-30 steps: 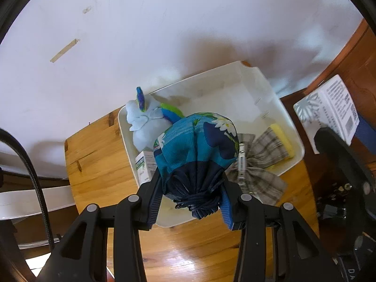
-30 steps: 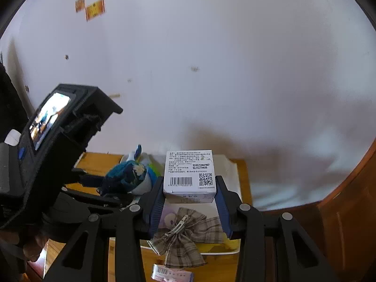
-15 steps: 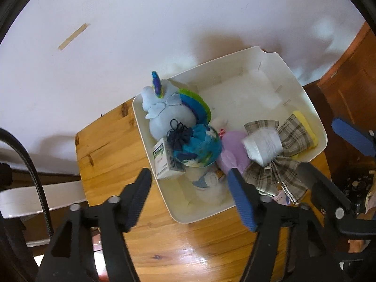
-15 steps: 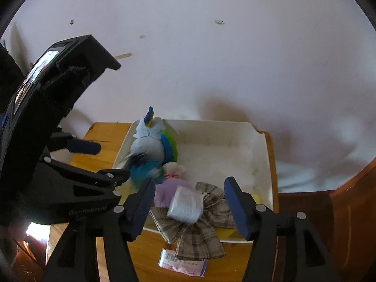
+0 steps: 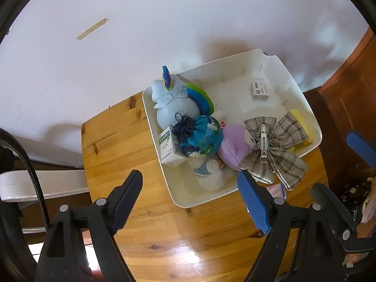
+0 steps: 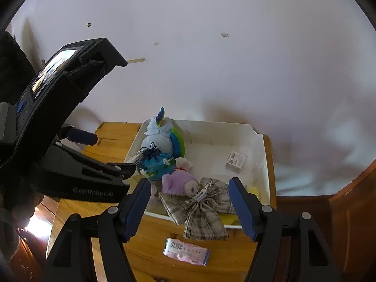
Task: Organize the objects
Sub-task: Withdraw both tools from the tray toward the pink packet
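Both pairs of tongs hang spread wide and empty above the wooden counter (image 5: pixel 122 141): the left tongs (image 5: pixel 190 202) near the white tray (image 5: pixel 303 98), the right tongs (image 6: pixel 190 202) over a plaid bow (image 6: pixel 199 208) draped across the tray's rim. Inside lie a blue drawstring pouch (image 5: pixel 199 138) against a green-and-white carton (image 5: pixel 169 148), a blue unicorn plush (image 5: pixel 174 101) behind it, a purple plush (image 5: pixel 232 145) beside it; a small white box (image 6: pixel 235 162) sits apart on bare tray floor. A pink packet (image 6: pixel 185 253) lies on the counter outside.
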Available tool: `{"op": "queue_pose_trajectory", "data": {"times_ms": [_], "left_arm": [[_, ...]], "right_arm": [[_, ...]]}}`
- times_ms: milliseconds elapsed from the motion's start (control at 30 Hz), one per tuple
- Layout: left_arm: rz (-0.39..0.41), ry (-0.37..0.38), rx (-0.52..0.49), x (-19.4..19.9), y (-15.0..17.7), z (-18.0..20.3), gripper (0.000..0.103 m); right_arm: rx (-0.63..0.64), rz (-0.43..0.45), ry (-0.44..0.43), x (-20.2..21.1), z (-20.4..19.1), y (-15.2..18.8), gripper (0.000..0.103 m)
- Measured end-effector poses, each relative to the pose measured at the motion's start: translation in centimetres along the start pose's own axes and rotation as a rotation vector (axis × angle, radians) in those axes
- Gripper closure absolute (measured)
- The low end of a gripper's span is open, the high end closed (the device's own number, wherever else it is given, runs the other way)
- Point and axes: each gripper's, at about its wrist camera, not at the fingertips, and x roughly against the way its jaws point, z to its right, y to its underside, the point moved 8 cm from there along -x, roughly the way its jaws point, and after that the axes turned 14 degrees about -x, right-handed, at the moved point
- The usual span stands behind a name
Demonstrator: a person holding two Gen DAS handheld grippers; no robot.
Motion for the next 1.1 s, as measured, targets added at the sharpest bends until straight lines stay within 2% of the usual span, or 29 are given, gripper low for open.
{"op": "queue_pose_trajectory", "data": {"times_ms": [200, 333, 533, 867, 1000, 1100], "left_arm": [[0.023, -0.01, 0.016, 1.8, 1.1, 0.4, 0.017], [0.039, -0.015, 0.062, 3.1, 1.8, 0.8, 0.017], [0.069, -0.01, 0.09, 5.1, 3.5, 1.4, 0.017], [0.138, 0.021, 0.177, 7.6, 6.4, 3.4, 0.017], [0.182, 0.012, 0.223, 8.8, 7.7, 3.9, 0.016], [0.213, 0.011, 0.251, 9.7, 8.8, 4.4, 0.012]], "right_arm": [[0.0, 0.013, -0.004, 2.1, 0.1, 0.9, 0.034], [-0.004, 0.018, -0.013, 3.4, 0.2, 1.5, 0.034], [-0.017, 0.015, -0.053, 5.6, 0.1, 2.5, 0.034], [-0.029, 0.018, -0.101, 9.0, 0.7, 4.2, 0.034], [-0.02, 0.016, -0.117, 10.3, 1.2, 5.4, 0.034], [-0.01, 0.017, -0.125, 10.9, 1.7, 6.3, 0.034]]}}
